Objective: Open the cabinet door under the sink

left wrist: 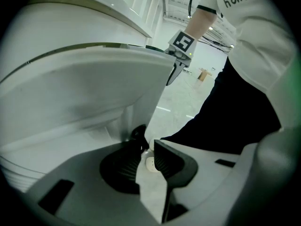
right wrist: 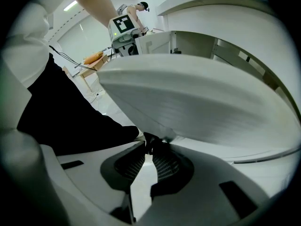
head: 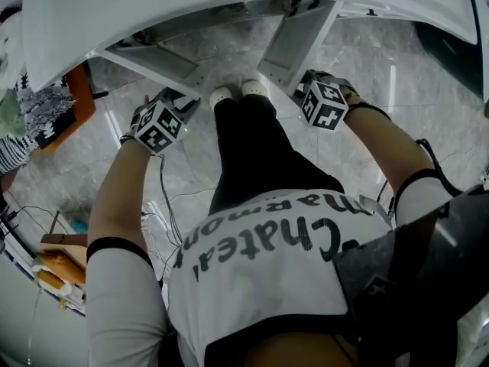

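Note:
Below the white sink counter (head: 191, 2) both white cabinet doors stand swung out towards me. My left gripper (head: 172, 109) is at the outer edge of the left door (head: 157, 60). In the left gripper view its jaws (left wrist: 147, 140) stand a little apart. The door's black knob (left wrist: 138, 133) rests against one fingertip, and floor shows between it and the other. My right gripper (head: 317, 90) is at the edge of the right door (head: 294, 40). In the right gripper view its tips (right wrist: 151, 147) pinch that door's black knob (right wrist: 151, 140).
My legs and white shoes (head: 237, 92) stand between the two open doors on the marble floor. Cables (head: 164, 197) trail across the floor at the left. An orange-edged board (head: 76, 102) leans at the far left, with a wooden table (head: 57, 262) lower left.

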`<state>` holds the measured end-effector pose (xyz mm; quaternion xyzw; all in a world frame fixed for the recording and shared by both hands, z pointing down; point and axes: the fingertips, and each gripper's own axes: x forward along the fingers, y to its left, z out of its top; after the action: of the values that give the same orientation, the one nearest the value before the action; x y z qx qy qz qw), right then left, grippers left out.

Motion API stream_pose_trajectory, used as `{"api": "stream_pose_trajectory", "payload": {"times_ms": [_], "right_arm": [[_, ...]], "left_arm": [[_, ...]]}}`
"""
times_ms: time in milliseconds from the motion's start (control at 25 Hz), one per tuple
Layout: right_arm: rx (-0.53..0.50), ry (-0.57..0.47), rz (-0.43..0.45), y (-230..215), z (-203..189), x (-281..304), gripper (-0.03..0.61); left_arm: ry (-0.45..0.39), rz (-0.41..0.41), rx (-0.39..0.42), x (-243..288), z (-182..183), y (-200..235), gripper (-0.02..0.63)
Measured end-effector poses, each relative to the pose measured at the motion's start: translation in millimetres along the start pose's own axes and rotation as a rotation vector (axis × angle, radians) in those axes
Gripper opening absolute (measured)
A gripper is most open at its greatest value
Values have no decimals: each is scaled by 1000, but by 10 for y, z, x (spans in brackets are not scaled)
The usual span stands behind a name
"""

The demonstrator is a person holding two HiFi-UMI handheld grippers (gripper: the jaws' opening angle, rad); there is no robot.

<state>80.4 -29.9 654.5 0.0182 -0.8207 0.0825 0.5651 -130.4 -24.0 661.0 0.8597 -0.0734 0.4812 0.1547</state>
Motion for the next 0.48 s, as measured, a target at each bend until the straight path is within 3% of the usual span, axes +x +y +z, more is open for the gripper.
{"api": "stream_pose_trajectory", "payload": {"times_ms": [480], "right_arm": [[-55,58,-16,91,-333,-88,40]], "left_arm": [[61,-24,49,-85,-208,-145,61]]}}
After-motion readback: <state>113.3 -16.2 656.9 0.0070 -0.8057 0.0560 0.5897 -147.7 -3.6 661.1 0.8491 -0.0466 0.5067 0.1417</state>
